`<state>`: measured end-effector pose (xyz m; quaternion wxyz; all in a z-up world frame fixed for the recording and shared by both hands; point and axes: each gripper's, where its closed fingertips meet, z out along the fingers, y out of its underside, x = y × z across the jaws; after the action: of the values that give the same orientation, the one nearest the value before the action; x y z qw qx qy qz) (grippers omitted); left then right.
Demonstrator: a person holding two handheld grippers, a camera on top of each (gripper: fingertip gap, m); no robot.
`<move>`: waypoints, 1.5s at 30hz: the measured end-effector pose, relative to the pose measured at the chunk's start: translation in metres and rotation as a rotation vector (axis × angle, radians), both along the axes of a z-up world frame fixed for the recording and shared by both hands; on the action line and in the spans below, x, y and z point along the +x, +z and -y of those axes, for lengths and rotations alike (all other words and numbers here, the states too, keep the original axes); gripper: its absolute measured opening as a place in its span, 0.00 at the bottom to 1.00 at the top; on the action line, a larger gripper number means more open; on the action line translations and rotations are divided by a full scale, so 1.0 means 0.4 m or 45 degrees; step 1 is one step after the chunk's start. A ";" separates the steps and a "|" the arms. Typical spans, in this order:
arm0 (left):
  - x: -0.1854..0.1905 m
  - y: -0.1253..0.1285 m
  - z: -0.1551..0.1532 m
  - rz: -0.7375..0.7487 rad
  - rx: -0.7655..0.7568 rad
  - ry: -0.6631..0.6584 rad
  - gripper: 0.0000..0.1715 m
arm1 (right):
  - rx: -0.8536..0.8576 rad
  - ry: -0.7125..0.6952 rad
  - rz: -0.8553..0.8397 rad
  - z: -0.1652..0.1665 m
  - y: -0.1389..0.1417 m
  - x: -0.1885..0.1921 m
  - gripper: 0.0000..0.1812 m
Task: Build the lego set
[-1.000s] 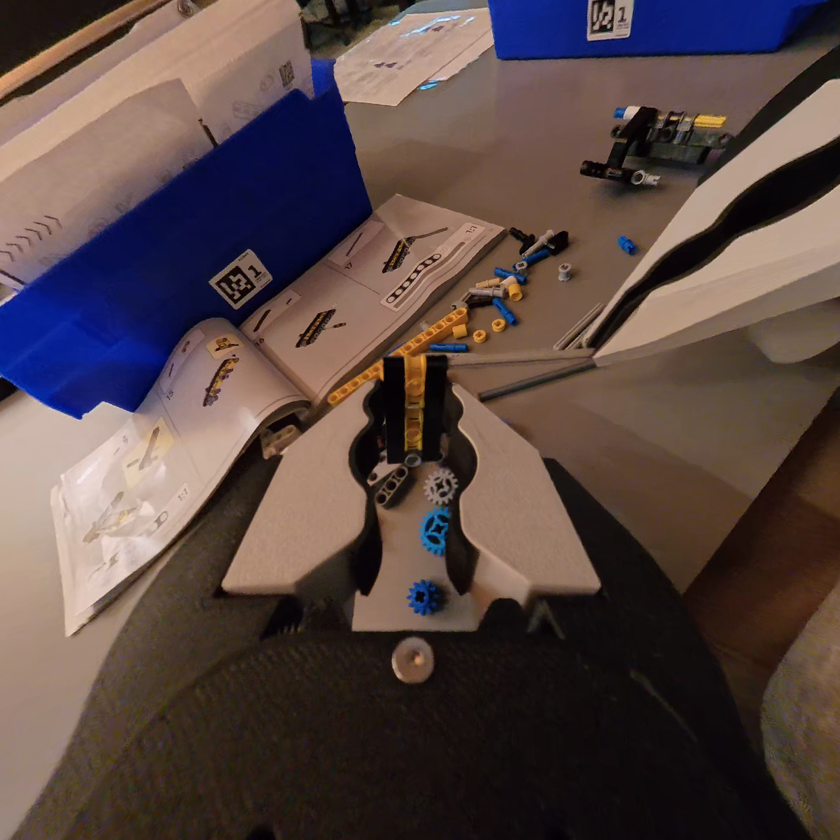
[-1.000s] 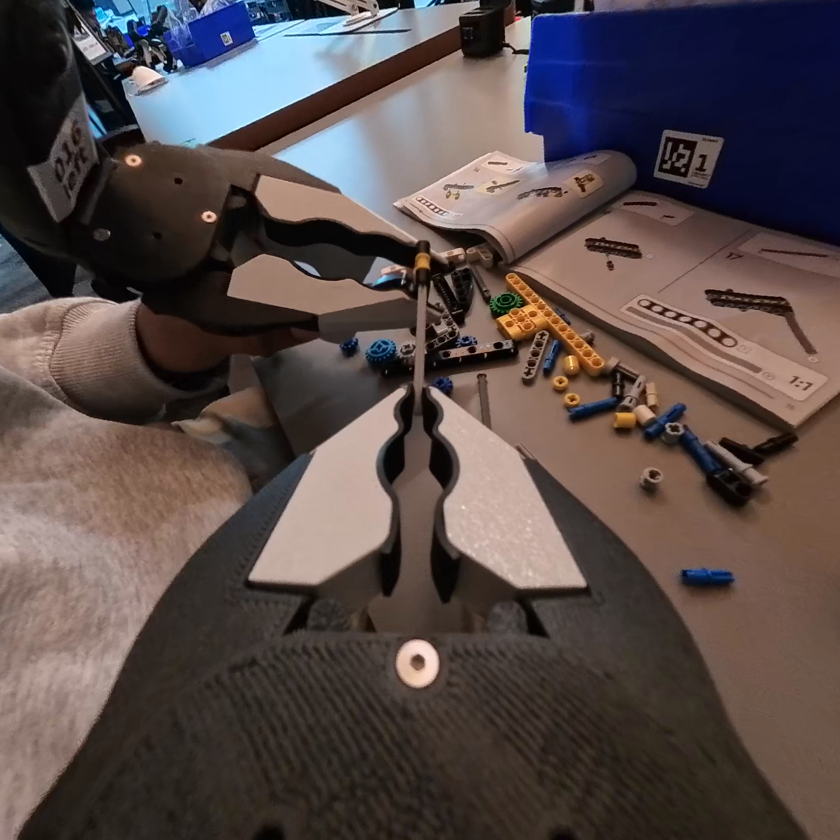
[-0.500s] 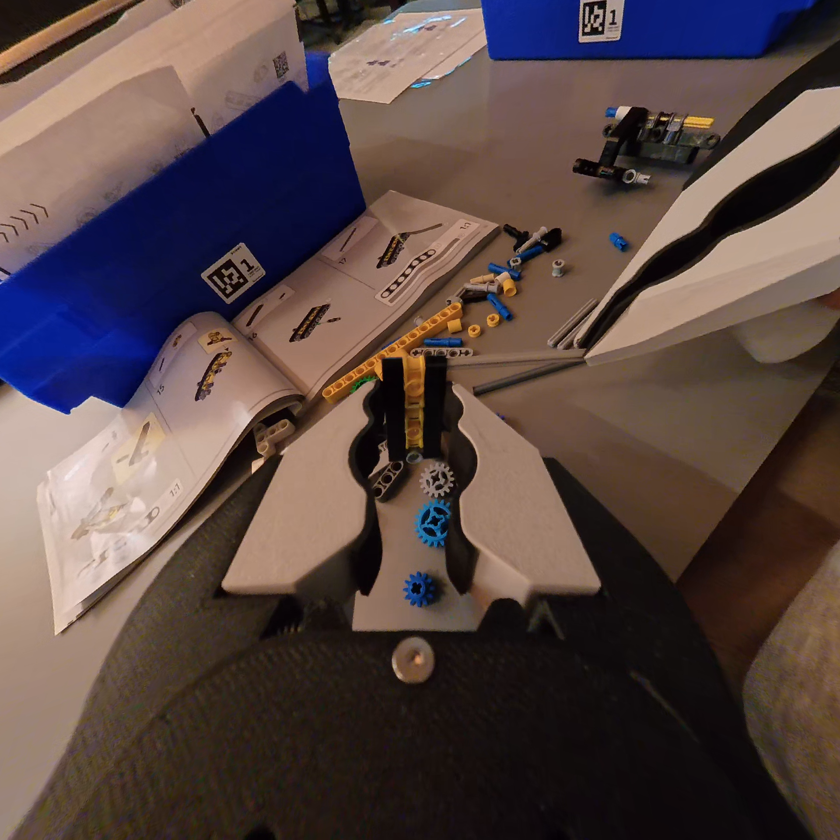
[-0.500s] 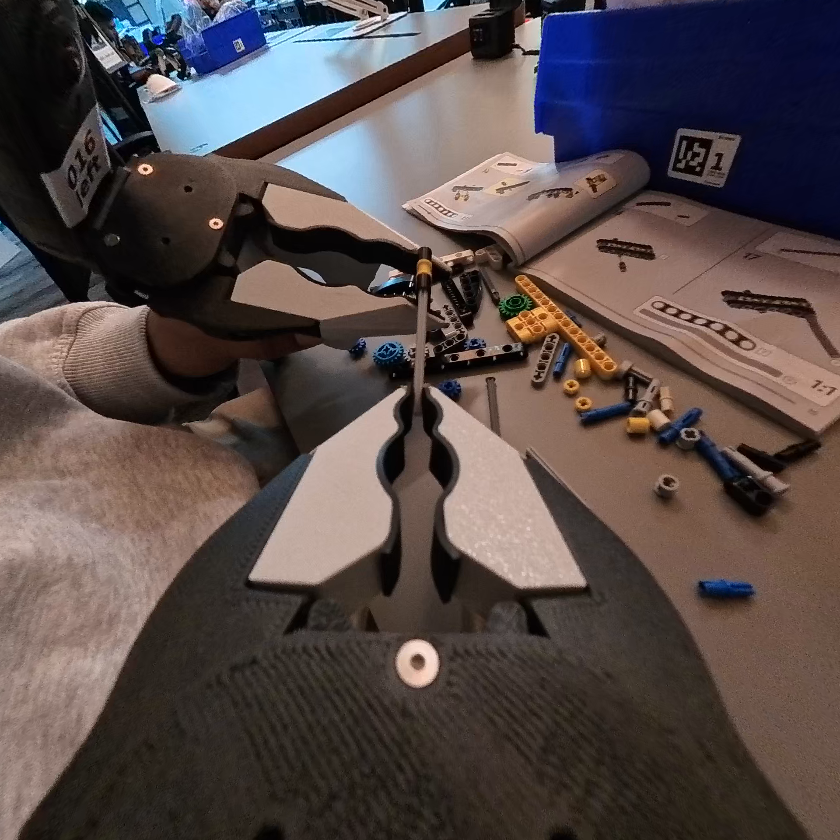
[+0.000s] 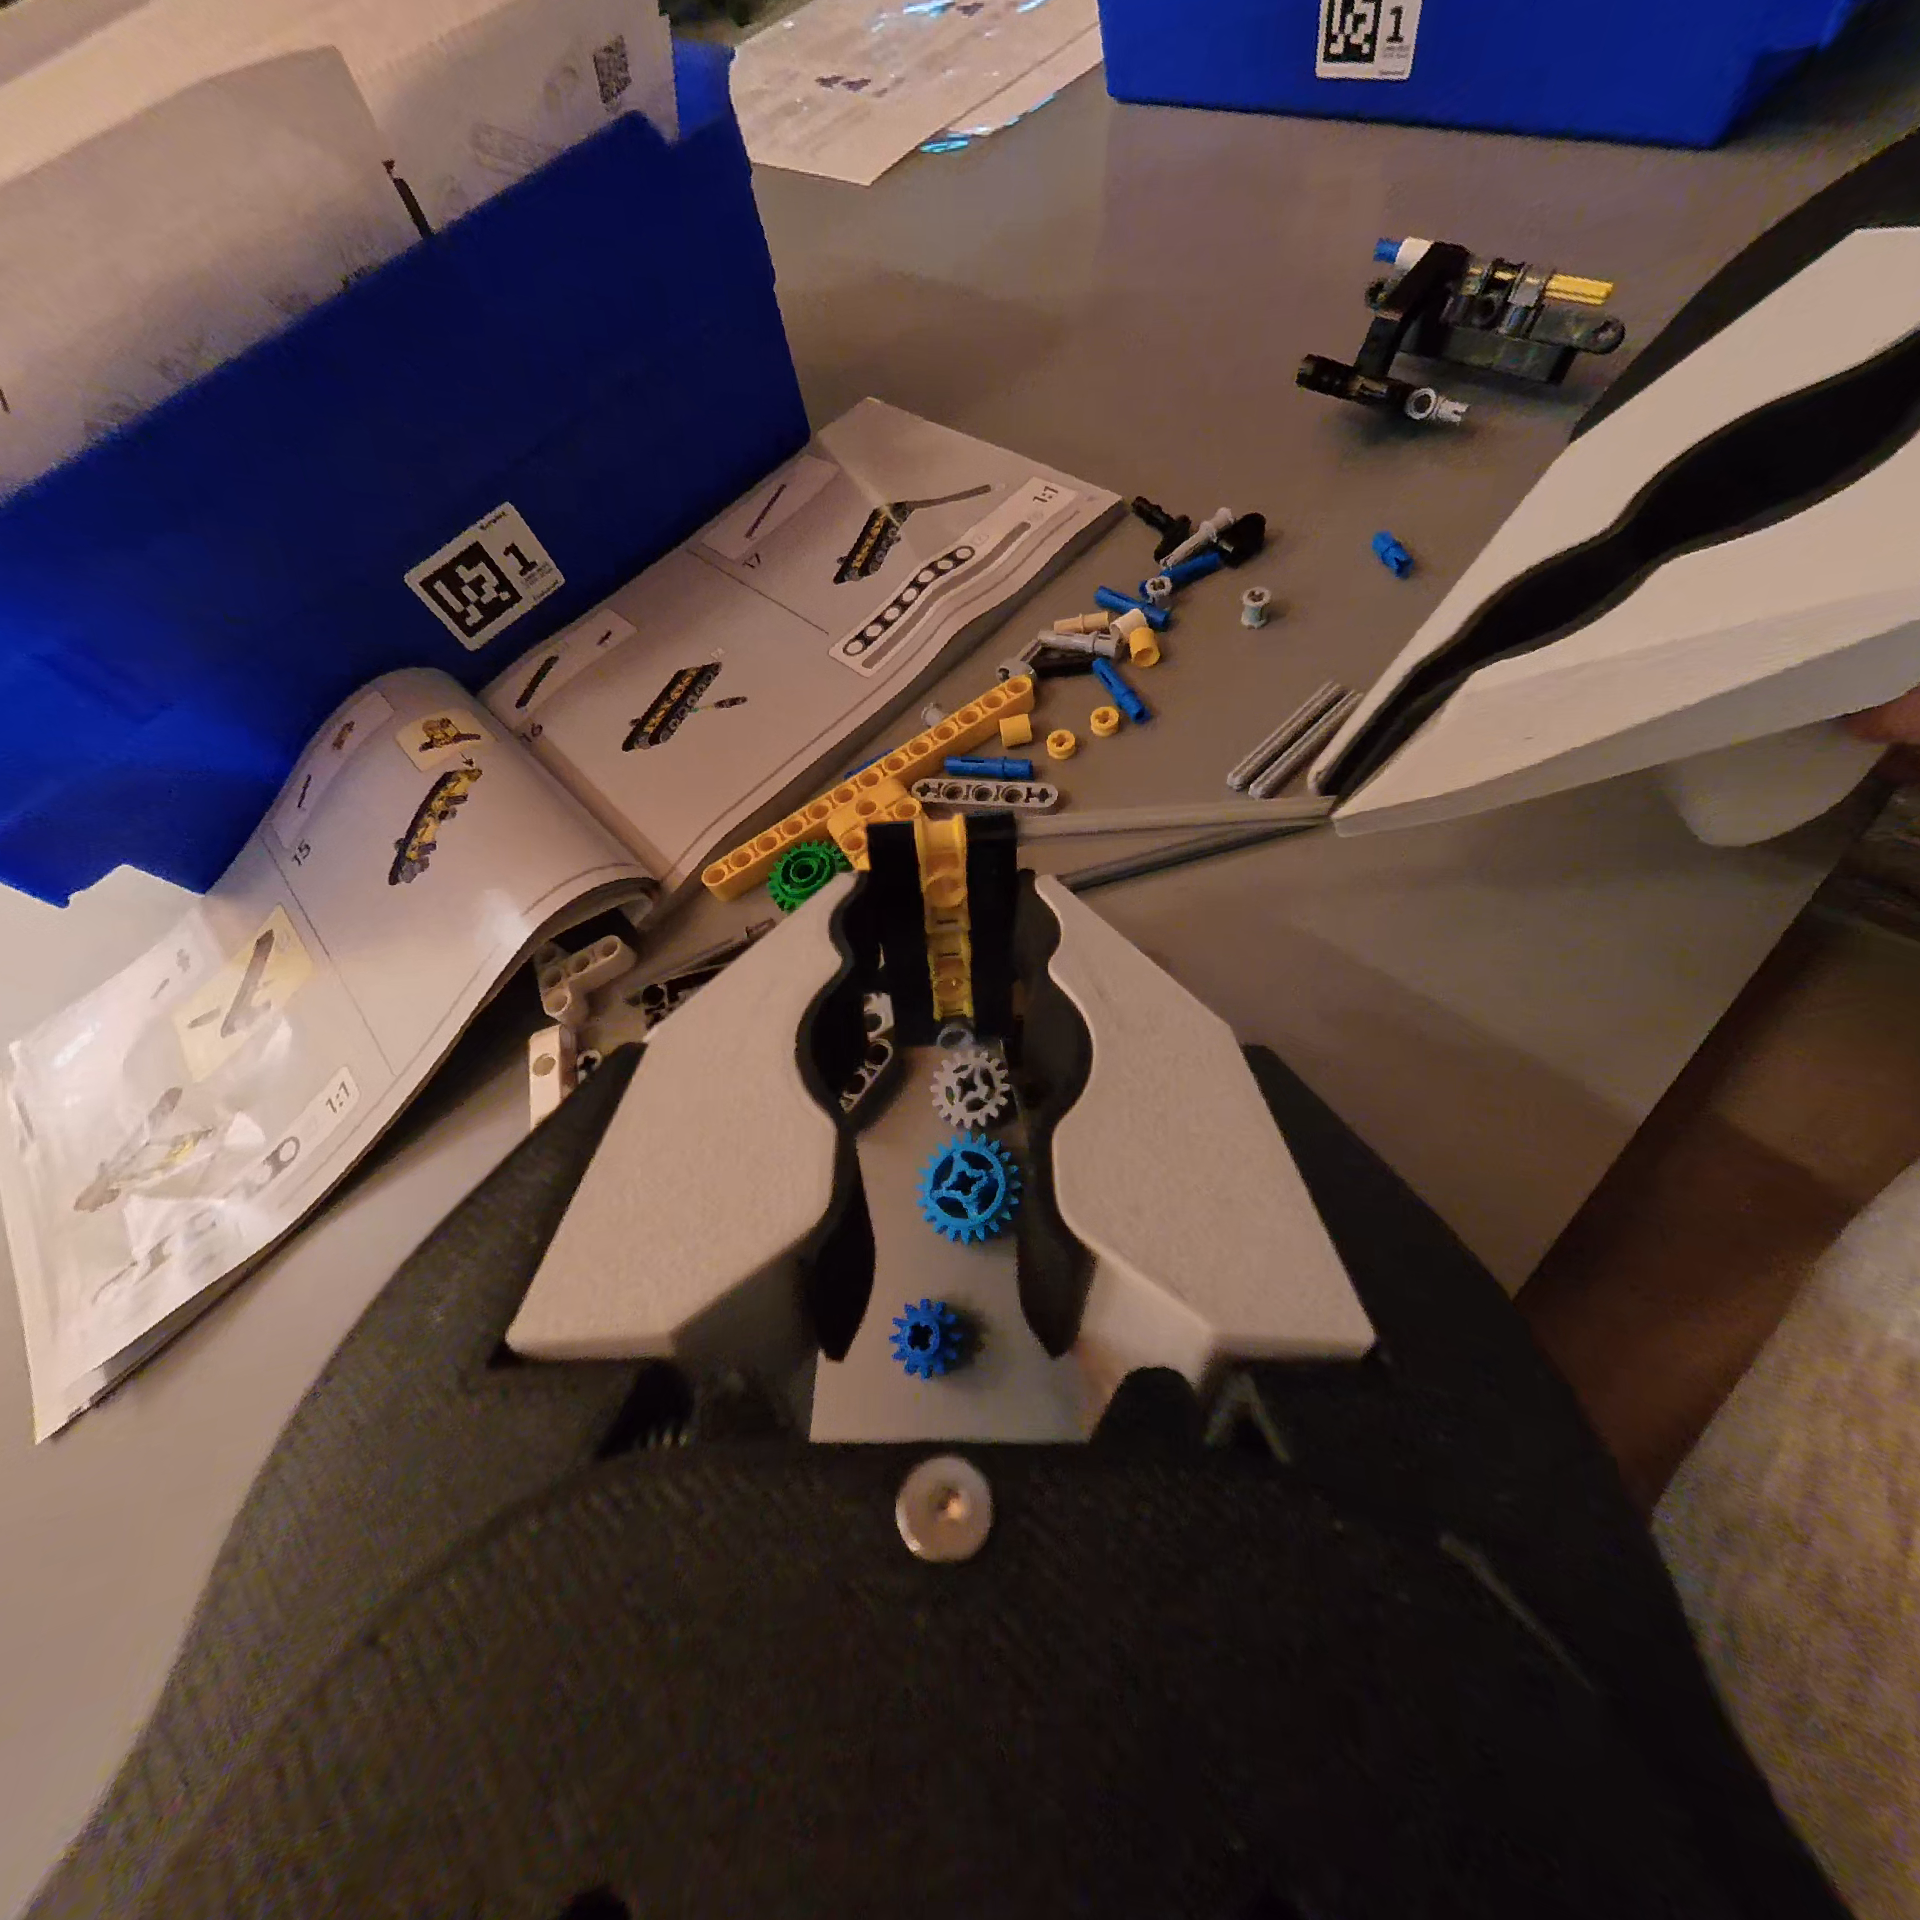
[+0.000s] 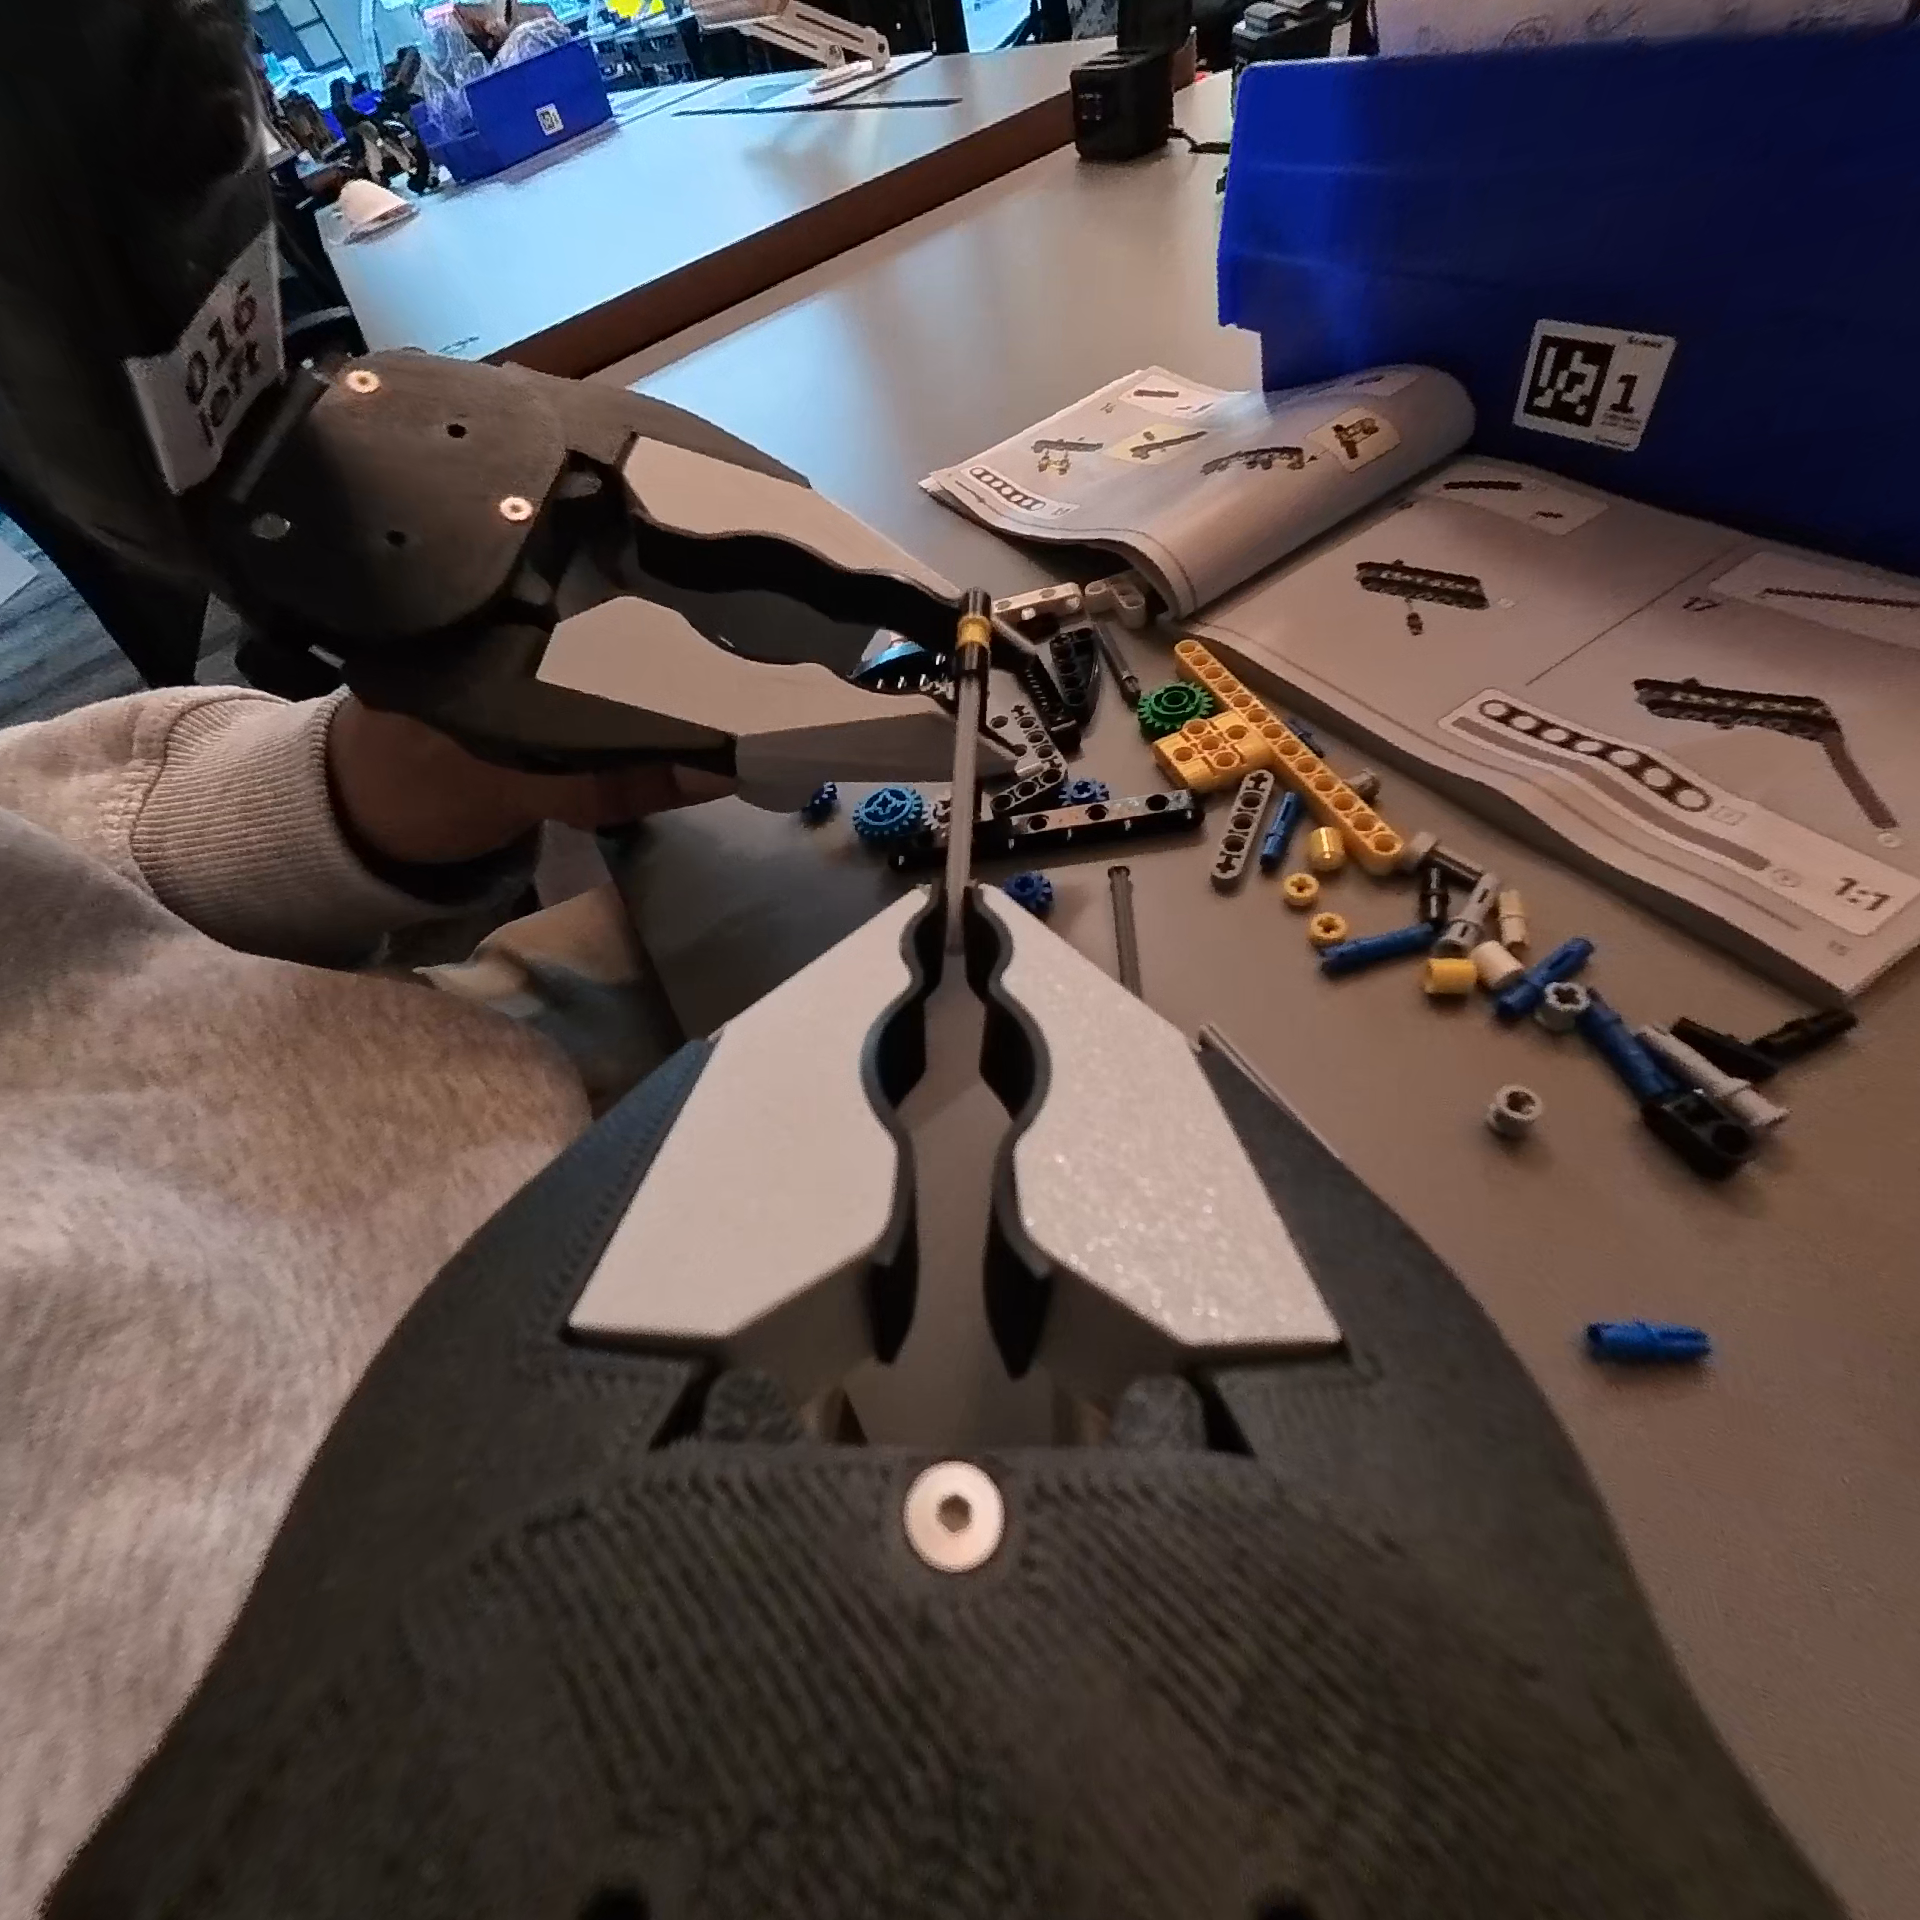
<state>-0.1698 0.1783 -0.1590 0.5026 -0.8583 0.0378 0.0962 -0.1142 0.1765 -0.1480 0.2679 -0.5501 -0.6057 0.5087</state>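
Two grippers are working together over the grey surface (image 6: 1714, 1299). The left gripper (image 5: 940, 883) is clenching its fingers on a small black-and-yellow stack of beams (image 5: 940, 935), held upright above the loose parts. The right gripper (image 6: 954, 904) is pinching the near end of a long thin grey axle (image 6: 964, 769) between its fingertips; the axle's far end is carrying a yellow ring and is reaching the stack held by the other gripper.

By my reading, the step in hand is threading this axle through the holes of the held stack, the kind of join the open instruction booklet (image 6: 1558, 644) lying against the blue plastic bin (image 6: 1558, 208) is picturing. Whether the axle tip is already seated in a hole cannot be told, since the left gripper's fingers are hiding the joint in the right wrist view.

Loose pieces are lying between booklet and grippers: a long yellow holed beam (image 5: 894, 774), a green gear (image 5: 802, 876), a blue gear (image 5: 968, 1187), a grey gear (image 5: 971, 1086), blue pins and yellow bushes. A partly built dark sub-assembly (image 5: 1475, 317) is sitting well apart, toward the far side.

The next move is calling for keeping the axle square to the hole while pushing it along its own length, with the left gripper holding the stack firm; a thin axle gripped only at its end is likely to pivot or slip if pressed off-line
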 end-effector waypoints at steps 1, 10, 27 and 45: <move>0.001 -0.001 0.000 0.007 -0.004 0.000 0.15 | 0.001 -0.001 -0.003 0.000 0.001 0.000 0.01; 0.001 -0.009 -0.001 0.019 -0.021 0.007 0.15 | 0.008 -0.002 0.007 0.001 -0.005 0.000 0.00; -0.006 -0.006 -0.002 -0.017 -0.002 0.020 0.15 | -0.083 0.012 0.026 0.002 -0.005 -0.005 0.01; -0.078 0.022 0.019 0.054 0.080 0.113 0.15 | 0.191 0.082 0.085 -0.058 -0.017 0.053 0.01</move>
<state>-0.2010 0.1709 -0.1503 0.5250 -0.8449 -0.0140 0.1014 -0.0931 0.1996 -0.1549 0.2716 -0.5252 -0.6681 0.4516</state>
